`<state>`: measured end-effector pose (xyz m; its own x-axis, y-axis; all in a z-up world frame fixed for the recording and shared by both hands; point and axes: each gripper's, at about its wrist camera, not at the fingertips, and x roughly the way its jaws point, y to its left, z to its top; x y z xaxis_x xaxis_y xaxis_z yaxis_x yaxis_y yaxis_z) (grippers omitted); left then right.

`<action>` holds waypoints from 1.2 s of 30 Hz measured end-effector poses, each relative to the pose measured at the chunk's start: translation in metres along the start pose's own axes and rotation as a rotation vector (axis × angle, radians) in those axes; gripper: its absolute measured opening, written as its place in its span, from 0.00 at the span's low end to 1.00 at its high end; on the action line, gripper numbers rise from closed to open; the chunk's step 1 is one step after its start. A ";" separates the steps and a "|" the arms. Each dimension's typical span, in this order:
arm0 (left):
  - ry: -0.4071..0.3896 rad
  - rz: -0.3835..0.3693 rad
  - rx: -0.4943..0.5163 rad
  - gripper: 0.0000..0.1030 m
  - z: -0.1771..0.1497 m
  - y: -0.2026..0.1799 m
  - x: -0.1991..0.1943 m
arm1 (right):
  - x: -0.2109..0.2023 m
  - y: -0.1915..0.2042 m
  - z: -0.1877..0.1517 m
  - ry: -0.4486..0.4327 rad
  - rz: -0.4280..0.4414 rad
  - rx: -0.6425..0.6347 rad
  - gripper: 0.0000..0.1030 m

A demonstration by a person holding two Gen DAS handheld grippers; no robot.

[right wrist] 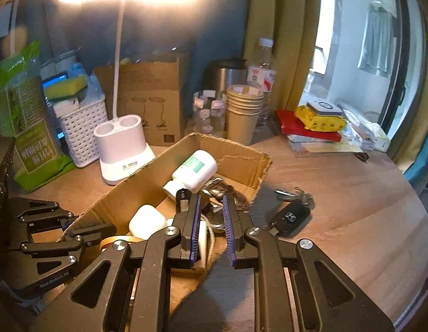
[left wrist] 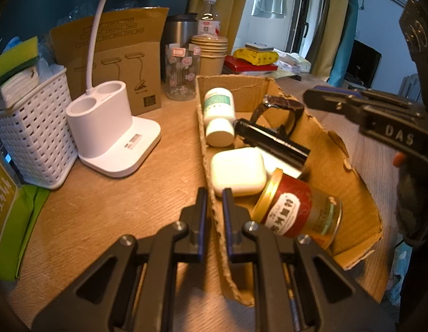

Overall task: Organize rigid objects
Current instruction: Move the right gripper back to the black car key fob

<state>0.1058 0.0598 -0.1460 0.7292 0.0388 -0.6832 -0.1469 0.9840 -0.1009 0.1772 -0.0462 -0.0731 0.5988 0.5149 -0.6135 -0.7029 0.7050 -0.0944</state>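
Observation:
An open cardboard box (left wrist: 335,149) lies on the wooden desk. My left gripper (left wrist: 214,206) is shut on the box's near left wall, one finger on each side of it. Inside lie a white pill bottle (left wrist: 218,108), a wristwatch (left wrist: 283,105), a black oblong case (left wrist: 272,141), a white earbud case (left wrist: 237,170) and a red-labelled jar (left wrist: 296,211) with a gold lid. My right gripper (right wrist: 212,221) is shut with nothing in it, hovering over the box (right wrist: 125,193) near its right wall. A black car key (right wrist: 290,218) with a key ring rests on the desk just right of the box.
A white lamp base (left wrist: 114,135), a white basket (left wrist: 34,138), a green packet (left wrist: 9,210) and a brown carton (left wrist: 117,63) stand left and behind. Paper cups (right wrist: 244,110), a glass jar (right wrist: 208,110), a steel flask and a stack of red and yellow items (right wrist: 316,124) line the back.

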 end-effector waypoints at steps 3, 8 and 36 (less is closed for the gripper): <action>0.000 -0.001 -0.001 0.12 0.000 0.000 0.000 | -0.006 -0.006 0.001 -0.010 -0.012 0.011 0.17; 0.000 0.000 0.000 0.12 0.000 0.000 0.000 | -0.011 -0.017 0.002 -0.024 -0.029 0.038 0.27; 0.000 0.000 0.000 0.12 0.000 0.000 0.000 | 0.000 -0.078 -0.003 -0.016 -0.122 0.156 0.50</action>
<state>0.1060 0.0598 -0.1462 0.7293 0.0386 -0.6831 -0.1468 0.9840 -0.1012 0.2309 -0.1026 -0.0678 0.6830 0.4274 -0.5923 -0.5573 0.8291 -0.0444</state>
